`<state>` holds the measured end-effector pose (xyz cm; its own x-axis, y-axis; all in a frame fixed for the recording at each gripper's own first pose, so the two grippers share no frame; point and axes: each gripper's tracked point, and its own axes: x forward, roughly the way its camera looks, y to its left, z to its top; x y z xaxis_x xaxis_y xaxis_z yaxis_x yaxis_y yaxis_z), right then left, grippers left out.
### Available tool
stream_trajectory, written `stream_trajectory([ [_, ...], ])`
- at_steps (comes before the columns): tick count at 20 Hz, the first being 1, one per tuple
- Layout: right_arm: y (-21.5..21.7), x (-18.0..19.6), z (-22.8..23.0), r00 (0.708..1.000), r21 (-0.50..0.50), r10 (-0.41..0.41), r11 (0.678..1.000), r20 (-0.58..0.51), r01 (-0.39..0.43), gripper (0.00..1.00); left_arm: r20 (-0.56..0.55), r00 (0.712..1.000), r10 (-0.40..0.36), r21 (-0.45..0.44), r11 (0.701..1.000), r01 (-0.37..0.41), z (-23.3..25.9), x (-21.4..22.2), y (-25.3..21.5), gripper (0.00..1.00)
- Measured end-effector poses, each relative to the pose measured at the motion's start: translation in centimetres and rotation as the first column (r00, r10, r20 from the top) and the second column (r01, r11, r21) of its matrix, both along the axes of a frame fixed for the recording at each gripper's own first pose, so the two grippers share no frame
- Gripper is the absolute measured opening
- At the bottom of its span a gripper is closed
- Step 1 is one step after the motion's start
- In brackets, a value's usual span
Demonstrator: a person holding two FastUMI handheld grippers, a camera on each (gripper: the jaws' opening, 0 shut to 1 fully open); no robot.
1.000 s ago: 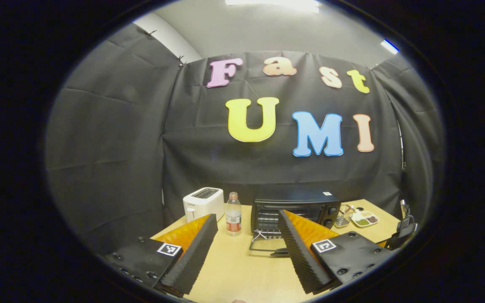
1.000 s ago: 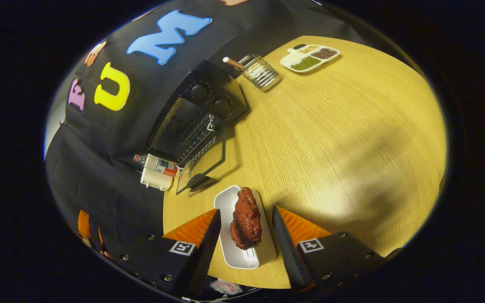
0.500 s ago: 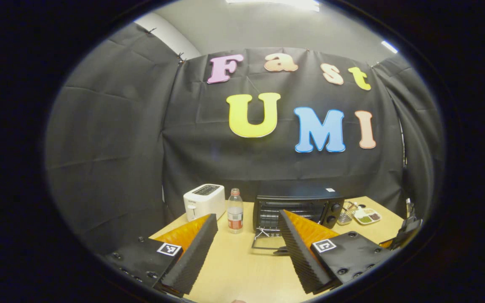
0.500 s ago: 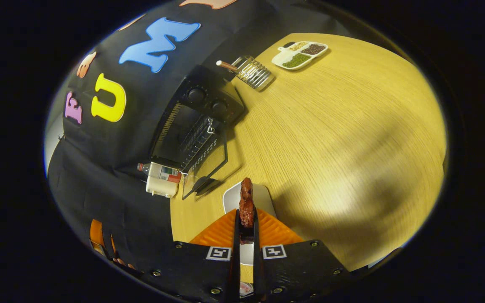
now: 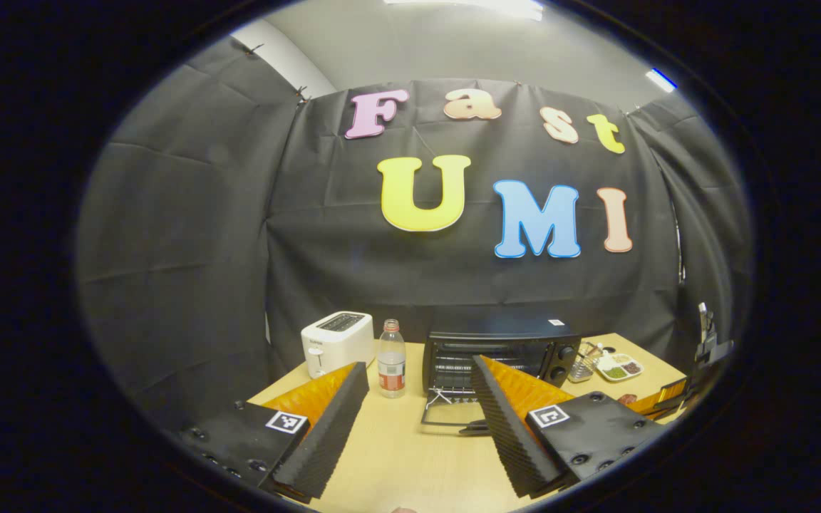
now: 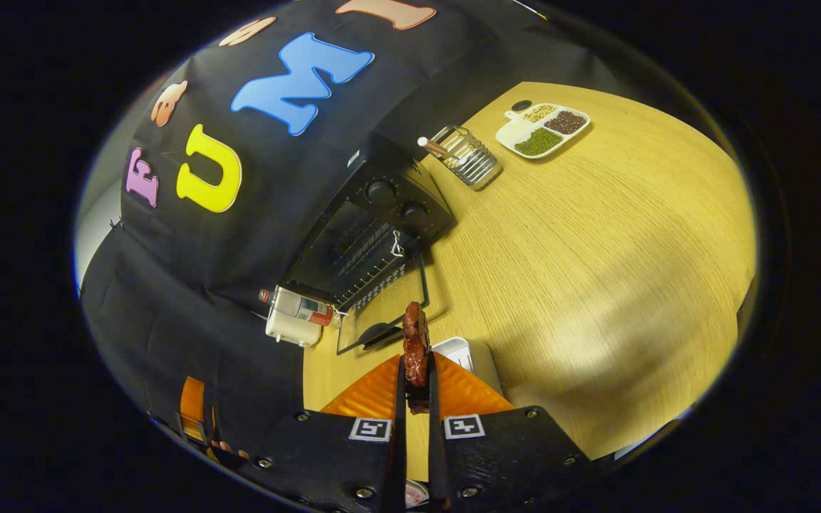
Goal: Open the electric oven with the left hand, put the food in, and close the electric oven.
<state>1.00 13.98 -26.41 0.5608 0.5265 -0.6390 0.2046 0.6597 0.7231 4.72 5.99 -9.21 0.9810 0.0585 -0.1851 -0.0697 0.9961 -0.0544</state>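
Note:
The black electric oven (image 5: 499, 349) stands at the back of the wooden table, its glass door (image 5: 450, 415) folded down flat in front. In the right gripper view the oven (image 6: 371, 239) and its lowered door (image 6: 389, 313) lie up and left of my right gripper (image 6: 416, 370), which is shut on a dark red piece of meat (image 6: 415, 340) held above the white tray (image 6: 462, 352). My left gripper (image 5: 417, 399) hangs open and holds nothing, well back from the oven. The right gripper (image 5: 674, 394) also shows at the far right of the left gripper view.
A white toaster (image 5: 336, 340) and a plastic bottle (image 5: 391, 367) stand left of the oven. A wire utensil holder (image 6: 469, 154) and a divided dish of beans (image 6: 543, 130) sit to its right. The table (image 6: 610, 263) is bare wood on the right.
My right gripper shut on the meat, then lifted it off the white tray toward the oven. My left gripper stayed open and barely shifted.

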Motion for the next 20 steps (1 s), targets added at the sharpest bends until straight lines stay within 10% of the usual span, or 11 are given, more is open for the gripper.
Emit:
stream_trajectory([
  [20,11.2,12.6,1.3,0.990,0.106,-0.110,0.989,0.092,0.100,0.12,-0.005,1.000,0.026,0.005,1.000,-0.026,-2.2,5.4,9.3,0.98],
])
